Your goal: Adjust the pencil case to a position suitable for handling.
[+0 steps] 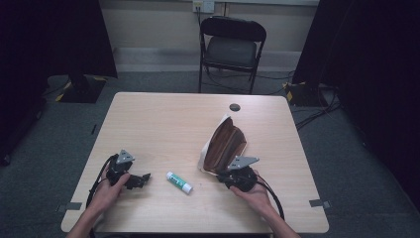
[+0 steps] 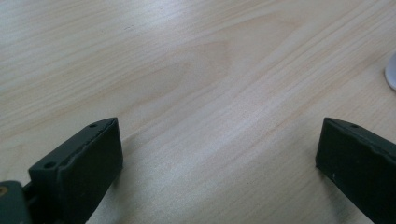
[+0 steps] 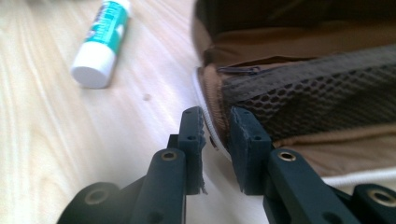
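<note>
Pale wooden bench, with a black chair beyond its far edge. Right gripper has its jaws clamped on the near rim of the open brown pouch, which lies right of centre. Left gripper rests on bare wood, jaws wide apart, holding nothing. Between both grippers lies a glue stick, apart from each.

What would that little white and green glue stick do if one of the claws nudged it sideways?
The glue stick lies on its side and looks round, so it would probably roll across the smooth table. It seems small and plastic, likely light and stiff, and perhaps a bit slippery to pinch.
</note>
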